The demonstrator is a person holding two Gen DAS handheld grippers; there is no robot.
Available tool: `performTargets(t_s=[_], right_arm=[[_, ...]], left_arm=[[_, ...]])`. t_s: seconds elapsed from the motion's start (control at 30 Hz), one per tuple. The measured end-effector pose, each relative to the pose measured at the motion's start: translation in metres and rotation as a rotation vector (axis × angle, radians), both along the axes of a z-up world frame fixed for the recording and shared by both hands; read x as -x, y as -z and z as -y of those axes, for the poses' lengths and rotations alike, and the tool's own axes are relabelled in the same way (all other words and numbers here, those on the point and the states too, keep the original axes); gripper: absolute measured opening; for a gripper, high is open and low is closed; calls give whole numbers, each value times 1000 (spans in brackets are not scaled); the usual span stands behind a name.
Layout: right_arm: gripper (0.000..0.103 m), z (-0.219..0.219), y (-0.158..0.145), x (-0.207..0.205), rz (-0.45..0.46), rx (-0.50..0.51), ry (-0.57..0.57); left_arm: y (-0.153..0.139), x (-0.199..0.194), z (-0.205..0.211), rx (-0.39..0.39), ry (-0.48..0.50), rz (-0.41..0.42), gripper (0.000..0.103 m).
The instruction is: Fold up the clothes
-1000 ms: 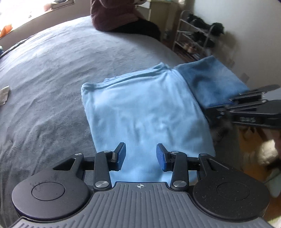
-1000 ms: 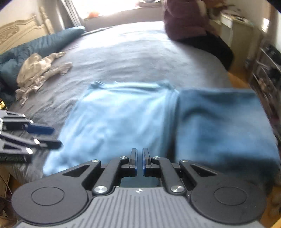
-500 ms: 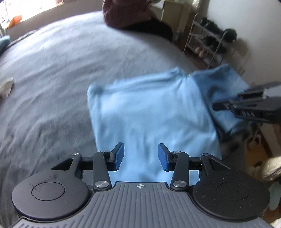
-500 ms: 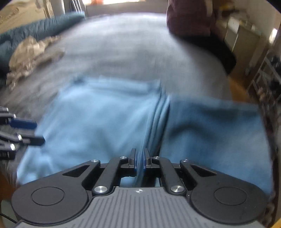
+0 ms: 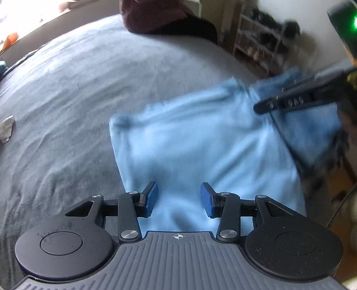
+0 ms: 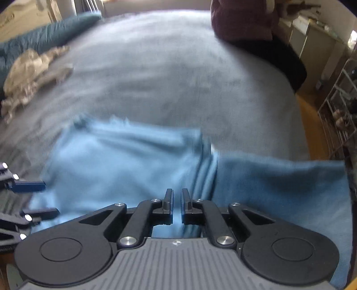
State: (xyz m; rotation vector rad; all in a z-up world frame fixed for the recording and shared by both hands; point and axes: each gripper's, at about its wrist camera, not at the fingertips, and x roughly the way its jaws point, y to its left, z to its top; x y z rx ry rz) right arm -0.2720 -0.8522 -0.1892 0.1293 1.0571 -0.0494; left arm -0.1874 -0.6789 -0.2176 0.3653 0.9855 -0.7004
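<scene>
A light blue folded garment [image 5: 200, 145] lies on the grey bed [image 5: 89, 78]. A darker blue folded cloth [image 6: 279, 189] lies against its right side. My left gripper [image 5: 177, 198] is open and empty above the garment's near edge. My right gripper [image 6: 177, 206] has its jaws almost closed with a narrow gap, over the seam between the two cloths; I cannot tell whether fabric is pinched. The right gripper shows from the side in the left wrist view [image 5: 263, 107]. The left gripper's fingers [image 6: 29, 185] show at the left edge of the right wrist view.
A person in a dark red top [image 6: 243, 20] sits at the far edge of the bed. A crumpled beige garment [image 6: 31, 71] and a teal duvet [image 6: 44, 38] lie at the far left. A shoe rack [image 5: 261, 44] stands by the right wall.
Both views have moved in closer over the cloths. The right gripper has swung up and over the darker cloth, and its jaws have parted by a narrow gap. The left gripper stays open.
</scene>
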Motion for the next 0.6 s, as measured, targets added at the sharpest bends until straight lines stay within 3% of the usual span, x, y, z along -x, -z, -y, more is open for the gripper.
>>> performTargets(t_s=[0.1, 0.17, 0.27, 0.47, 0.6], right_arm=[[8, 1, 3, -20, 31, -24, 21], [8, 5, 23, -36, 13, -36, 36], [8, 5, 58, -48, -37, -39, 36], [10, -1, 23, -46, 24, 20, 20], [10, 7, 26, -64, 50, -18, 41]], left_arm=[[11, -29, 12, 25, -47, 5, 42], [34, -48, 16, 9, -101, -57, 43], [42, -47, 16, 5, -104, -50, 43], [15, -44, 13, 40, -73, 5, 43], [31, -71, 29, 30, -91, 9, 43]])
